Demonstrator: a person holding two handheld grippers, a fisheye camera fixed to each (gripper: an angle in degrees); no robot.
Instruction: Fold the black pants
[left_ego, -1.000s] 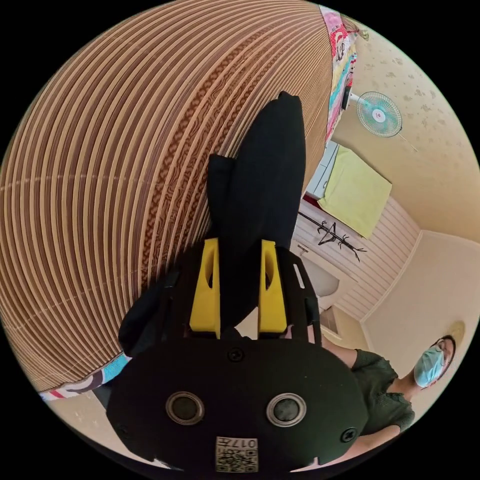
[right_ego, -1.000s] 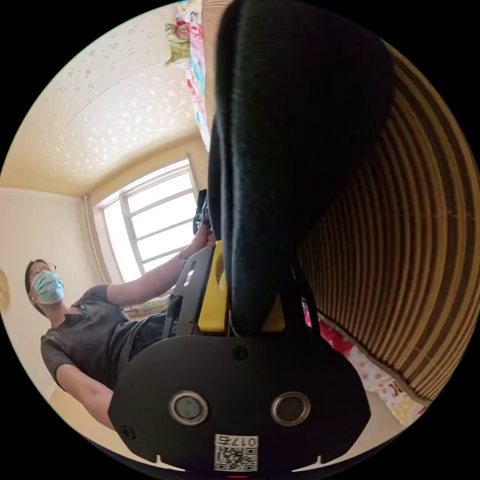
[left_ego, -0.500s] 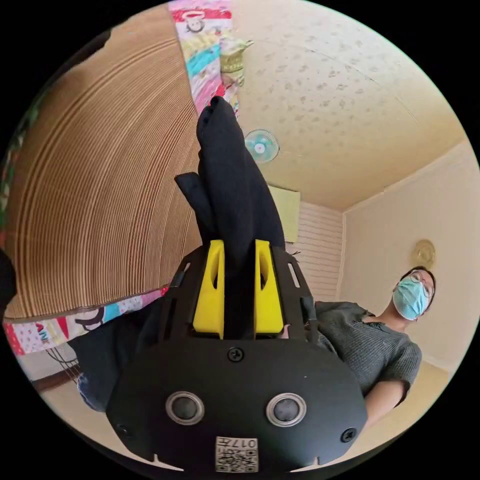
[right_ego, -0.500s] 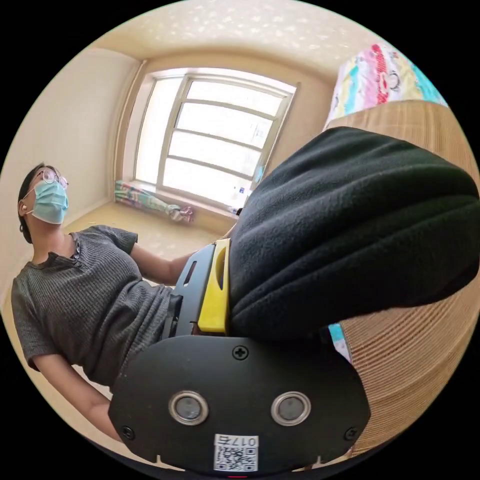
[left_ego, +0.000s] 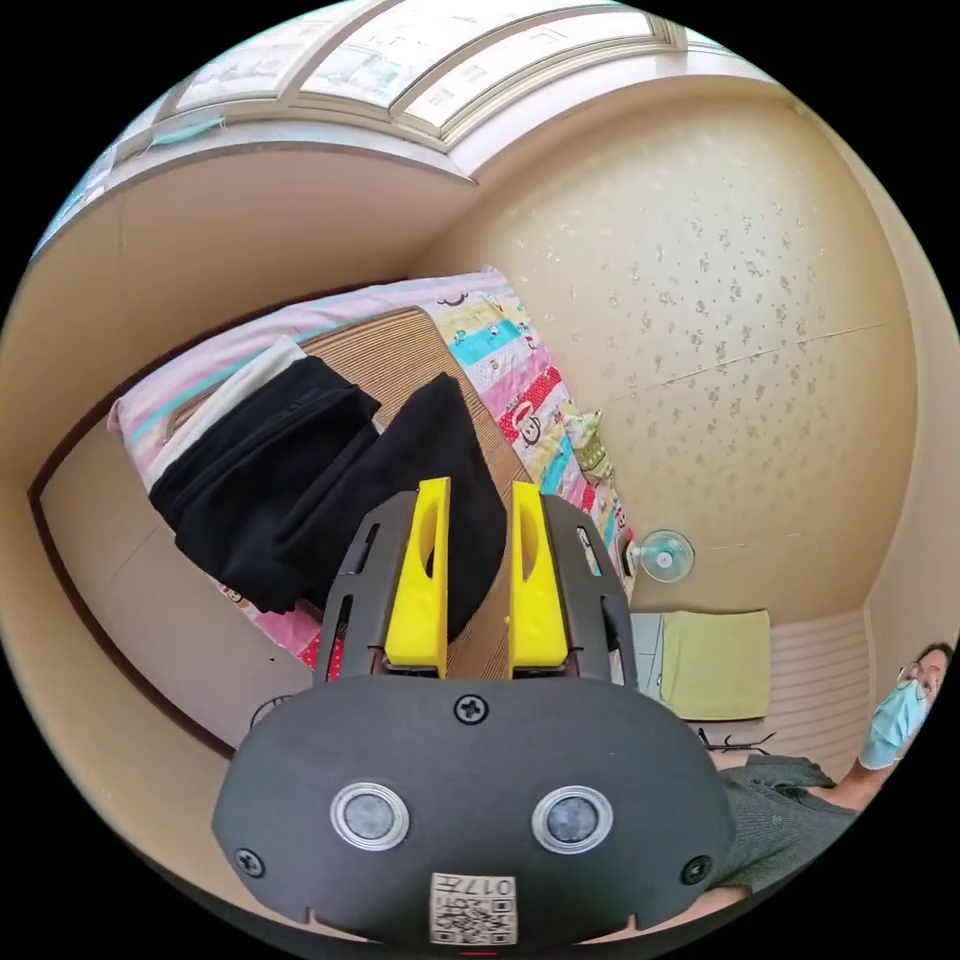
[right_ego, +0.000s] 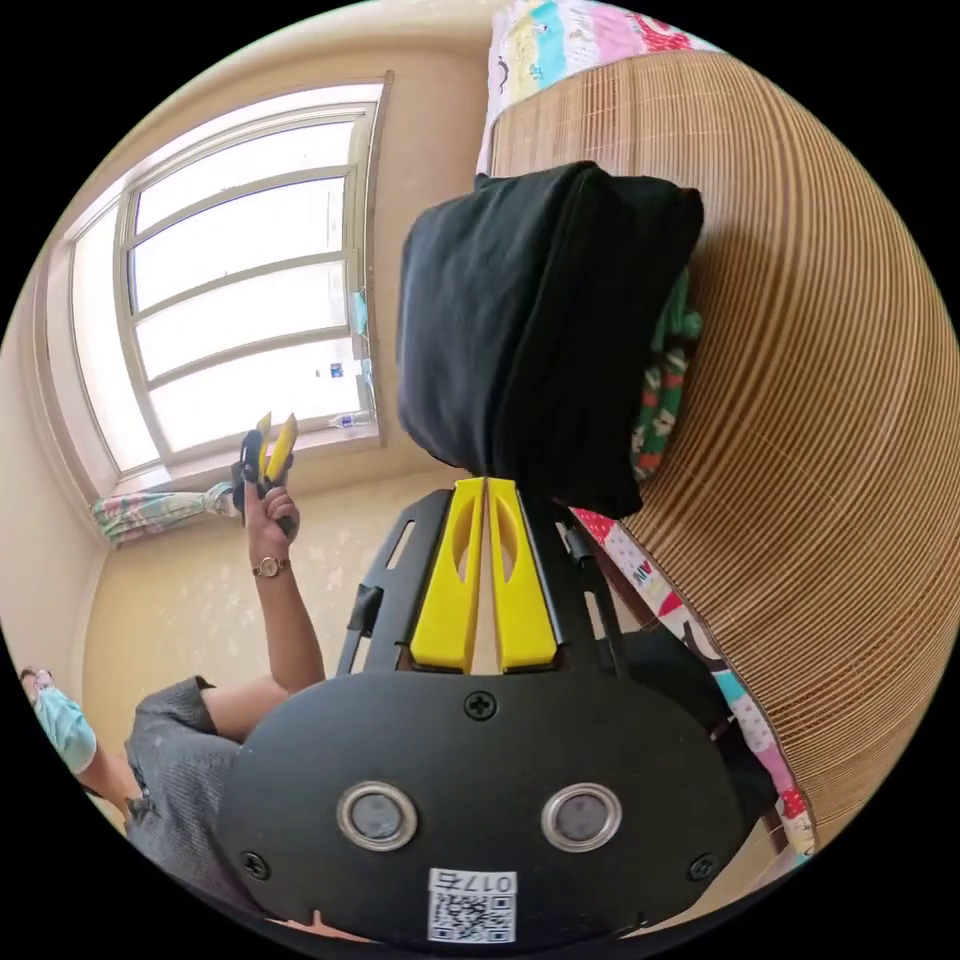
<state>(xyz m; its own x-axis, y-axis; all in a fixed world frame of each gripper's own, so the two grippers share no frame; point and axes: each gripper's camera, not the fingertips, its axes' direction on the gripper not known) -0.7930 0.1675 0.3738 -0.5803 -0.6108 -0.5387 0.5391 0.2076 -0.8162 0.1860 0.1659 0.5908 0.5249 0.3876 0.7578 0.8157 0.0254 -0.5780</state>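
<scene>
The black pants (right_ego: 530, 320) lie as a folded bundle on the striped bamboo mat (right_ego: 830, 400) of the bed. My right gripper (right_ego: 485, 482) is shut, its yellow jaws pressed together, with the tips just short of the bundle's near edge. No cloth shows between them. In the left gripper view, black folded cloth (left_ego: 420, 470) lies on the mat (left_ego: 390, 355) beside a second black stack (left_ego: 260, 470). My left gripper (left_ego: 478, 485) is open and empty, held well back from the bed. A hand holds up the left gripper (right_ego: 275, 420) near the window.
A patterned sheet (left_ego: 520, 380) covers the bed under the mat. A green patterned cloth (right_ego: 665, 390) peeks from under the bundle. A fan (left_ego: 665, 555) and a yellow-green covered cabinet (left_ego: 715, 660) stand by the wall. The person (right_ego: 180, 730) stands beside the bed, and the window (right_ego: 250, 290) is behind.
Both grippers have let go of the black cloth and drawn back from the bed. The left jaws now stand apart and empty, and the right jaws are closed together. Both views swung.
</scene>
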